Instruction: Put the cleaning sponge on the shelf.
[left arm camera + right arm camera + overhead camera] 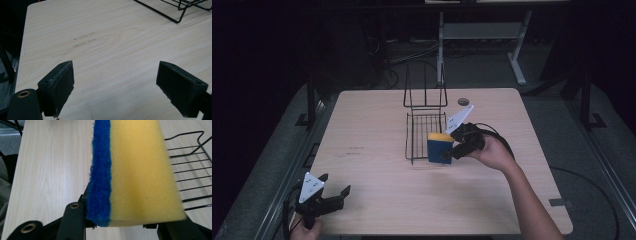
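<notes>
A yellow sponge with a blue scouring side (438,147) is held upright in my right gripper (451,150), just above the front right corner of a black wire rack (424,131) at the table's middle. In the right gripper view the sponge (135,172) stands between the two black jaws, blue layer to the left, with the rack's wires (192,170) at the right. My left gripper (334,191) hovers open near the table's front left edge. Its two pads (58,86) stand wide apart over bare wood, with nothing between them.
The light wooden table (377,185) has faint dark marks (354,150) left of centre. The rack's upright back (424,92) rises behind its flat grid. A small dark round thing (463,101) lies near the far edge. A desk frame (482,35) stands beyond the table.
</notes>
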### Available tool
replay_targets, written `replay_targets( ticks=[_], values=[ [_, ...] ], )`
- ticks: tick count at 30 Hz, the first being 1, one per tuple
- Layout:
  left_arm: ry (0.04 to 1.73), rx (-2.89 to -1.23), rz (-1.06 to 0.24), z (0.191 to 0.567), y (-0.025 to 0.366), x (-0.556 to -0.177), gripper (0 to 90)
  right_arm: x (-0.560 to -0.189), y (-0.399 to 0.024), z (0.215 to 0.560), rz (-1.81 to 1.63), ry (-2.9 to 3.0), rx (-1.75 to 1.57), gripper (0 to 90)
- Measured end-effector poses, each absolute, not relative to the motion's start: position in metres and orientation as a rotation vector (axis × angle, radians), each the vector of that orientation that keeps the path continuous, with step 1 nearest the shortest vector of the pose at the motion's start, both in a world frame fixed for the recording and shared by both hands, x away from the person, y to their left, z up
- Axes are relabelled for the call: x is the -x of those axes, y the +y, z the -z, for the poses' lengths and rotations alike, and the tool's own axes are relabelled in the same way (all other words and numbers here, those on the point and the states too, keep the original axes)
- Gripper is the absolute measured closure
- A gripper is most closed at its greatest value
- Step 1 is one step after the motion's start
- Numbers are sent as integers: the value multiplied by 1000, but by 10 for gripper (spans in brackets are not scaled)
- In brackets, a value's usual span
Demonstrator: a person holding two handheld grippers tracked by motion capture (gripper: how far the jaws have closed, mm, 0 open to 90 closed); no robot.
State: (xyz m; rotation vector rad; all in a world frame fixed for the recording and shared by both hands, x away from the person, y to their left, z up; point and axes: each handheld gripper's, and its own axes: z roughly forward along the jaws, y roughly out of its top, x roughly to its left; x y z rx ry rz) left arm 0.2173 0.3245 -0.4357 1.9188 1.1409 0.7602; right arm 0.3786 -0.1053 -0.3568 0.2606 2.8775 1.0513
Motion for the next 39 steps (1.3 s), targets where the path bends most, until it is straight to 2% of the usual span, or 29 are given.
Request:
replay_targets(
  ticks=[18,39],
  values=[
    [1145,-1910,-759,435,327,-218,141,-414,-103,355,-1115,2868,-314,560],
    [1145,-1907,-764,436,328,-218,141,-438,-95,374,-1090,2890,-381,560]
  ],
)
